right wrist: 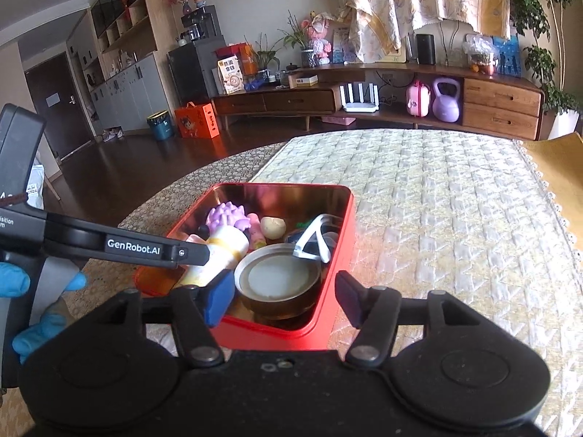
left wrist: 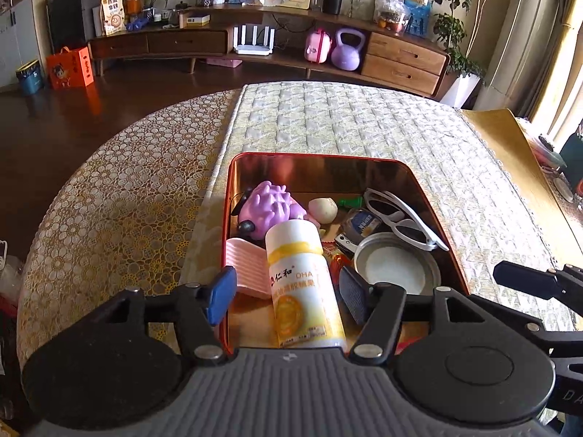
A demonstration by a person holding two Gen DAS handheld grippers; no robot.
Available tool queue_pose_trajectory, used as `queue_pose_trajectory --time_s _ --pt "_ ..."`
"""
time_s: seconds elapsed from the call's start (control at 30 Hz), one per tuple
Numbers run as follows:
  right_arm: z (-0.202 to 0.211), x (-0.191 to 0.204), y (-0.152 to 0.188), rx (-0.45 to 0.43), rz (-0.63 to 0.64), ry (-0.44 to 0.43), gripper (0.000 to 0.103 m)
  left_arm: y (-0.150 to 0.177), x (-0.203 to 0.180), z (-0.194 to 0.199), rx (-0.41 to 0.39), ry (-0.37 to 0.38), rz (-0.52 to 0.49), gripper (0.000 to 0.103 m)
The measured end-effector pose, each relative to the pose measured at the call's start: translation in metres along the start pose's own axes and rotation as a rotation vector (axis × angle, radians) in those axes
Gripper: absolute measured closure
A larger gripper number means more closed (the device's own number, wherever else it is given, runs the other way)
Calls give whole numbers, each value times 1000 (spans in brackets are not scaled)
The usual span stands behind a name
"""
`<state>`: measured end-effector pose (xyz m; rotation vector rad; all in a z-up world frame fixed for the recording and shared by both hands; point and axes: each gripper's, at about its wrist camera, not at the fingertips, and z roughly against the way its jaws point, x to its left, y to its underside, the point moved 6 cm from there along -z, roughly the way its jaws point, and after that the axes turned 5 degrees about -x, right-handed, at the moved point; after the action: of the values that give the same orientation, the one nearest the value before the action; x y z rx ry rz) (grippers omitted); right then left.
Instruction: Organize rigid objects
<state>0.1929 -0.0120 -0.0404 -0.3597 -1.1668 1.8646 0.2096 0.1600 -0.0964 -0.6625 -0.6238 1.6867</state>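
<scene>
A red tin box (left wrist: pixel 313 154) stands open on the quilted mat. In it a white and yellow bottle (left wrist: pixel 302 284) lies on its side. My left gripper (left wrist: pixel 286 293) is open around the bottle, with a gap at each pad. The box also holds a purple toy (left wrist: pixel 269 205), white glasses (left wrist: pixel 397 218), a round lid (left wrist: pixel 395 266) and a pink ribbed piece (left wrist: pixel 246 266). My right gripper (right wrist: pixel 284 298) is open at the box's (right wrist: pixel 339 255) near right corner. One pad is over the round lid (right wrist: pixel 278 276), the other outside the wall.
The quilted mat (right wrist: pixel 437 218) stretches right of the box and behind it. A lace cloth (left wrist: pixel 109 200) covers the round table to the left, where the edge drops to a dark floor. A blue-gloved hand (right wrist: pixel 22 280) holds the left gripper's handle.
</scene>
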Motion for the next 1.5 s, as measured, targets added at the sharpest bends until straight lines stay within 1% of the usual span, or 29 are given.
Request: queue_pose_trajectory --time_s 0.1,0.13,0.17,0.27,0.33,0.37,0.43,0.47,0.6,0.67,0.73,0.77,0.8,0.83,0.97,1.13,1.3,1.5 --pt "9 5 0 -11 2 -5 38 2 -3 14 -25 -8 -11 40" --pt "12 6 -1 -15 2 -8 36 2 -4 19 -34 -12 -12 40" --pt "16 7 -1 -22 2 -9 32 3 -5 24 -44 -15 -14 40" --pt "27 12 -4 -48 11 -13 28 3 -8 39 -71 -17 -25 39" --pt "34 14 -5 -62 11 -17 25 5 -10 48 -89 -9 -25 22" --pt "38 15 -6 -69 9 -20 23 5 -11 52 -100 -4 -24 20" --pt "45 17 -7 -85 12 -23 19 7 -15 61 -119 6 -30 20" --pt "49 18 -7 -95 15 -23 16 8 -16 65 -124 4 -34 20" --pt "63 18 -6 -125 15 -18 9 12 -23 78 -143 -2 -54 18" --pt "69 16 -6 -137 5 -15 4 13 -27 84 -152 4 -58 15" --pt "74 14 -5 -148 -3 -15 1 14 -31 89 -159 10 -60 10" --pt "77 14 -4 -153 -7 -9 1 15 -33 92 -162 18 -61 8" --pt "79 13 -3 -156 -11 -4 1 17 -34 95 -166 25 -61 2" --pt "81 11 -2 -157 -17 0 1 18 -36 98 -172 28 -59 1" --pt "90 7 1 -165 -34 12 0 21 -43 106 -172 39 -49 0" --pt "102 8 5 -177 -23 23 0 29 -51 114 -174 54 -44 0" --pt "107 5 10 -179 -50 24 0 39 -53 122 -180 29 -29 0" --pt "112 5 15 -178 -66 16 0 45 -57 129 -184 27 -23 0"
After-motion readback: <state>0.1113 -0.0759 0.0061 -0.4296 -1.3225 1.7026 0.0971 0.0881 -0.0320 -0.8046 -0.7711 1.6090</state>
